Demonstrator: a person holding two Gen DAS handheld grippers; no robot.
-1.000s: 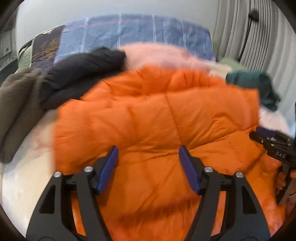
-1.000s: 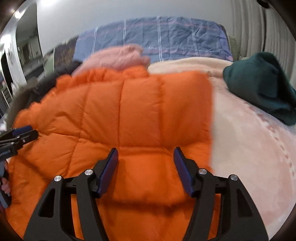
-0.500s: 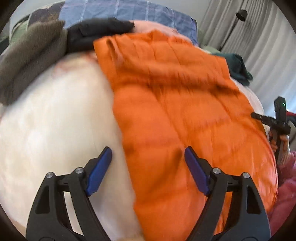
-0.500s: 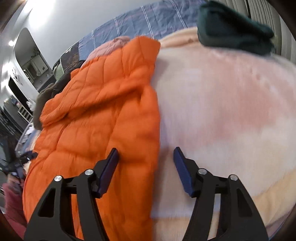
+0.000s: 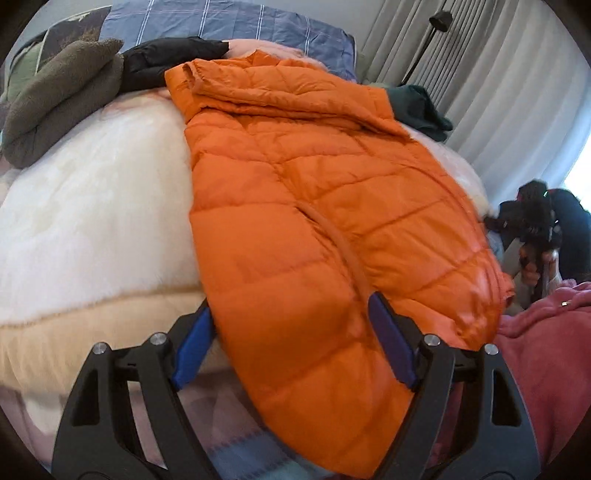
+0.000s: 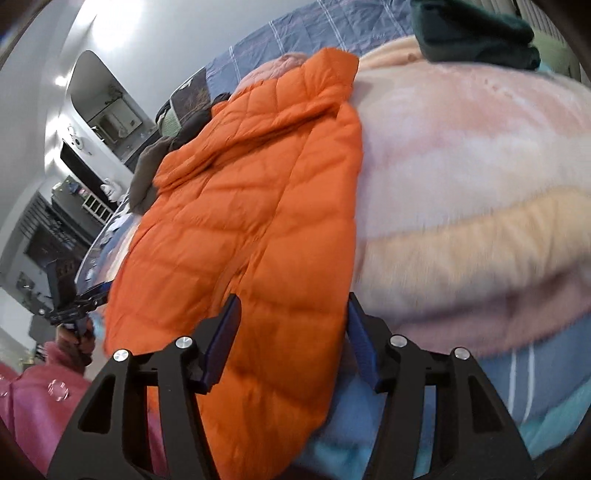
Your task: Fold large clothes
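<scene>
- Orange quilted nylon fills both views: the puffer jacket (image 5: 325,221) lies lengthwise on the pale fleece blanket (image 5: 85,221) covering the bed, collar at the far end, hem hanging over the near edge towards us.
- We hold the left gripper (image 5: 291,347) at the jacket's near left corner; its jaws have just been opening, and the hem sits between the blue pads (image 5: 192,343) without being pinched, so we read it as released.
- Our right gripper (image 6: 291,332) straddles the near right corner; its jaws have just been closing, yet the pads look clear of the cloth, so it too grasps nothing for now.
- We judge the step to be the approach for a lengthwise fold: both tools are lined up on the hem corners, nothing lifted yet.
- Next we need to push each tool in until the thick hem sits deep between the pads, clench both together, then lift and carry the hem towards the collar.
- Puffy, slippery fabric may slide out of a shallow pinch, so a deep bite matters.
- Other garments are piled at the far side: a brown fleece (image 5: 55,103), a black one (image 5: 162,62) and a dark green one (image 6: 476,33), all clear of our path.
</scene>
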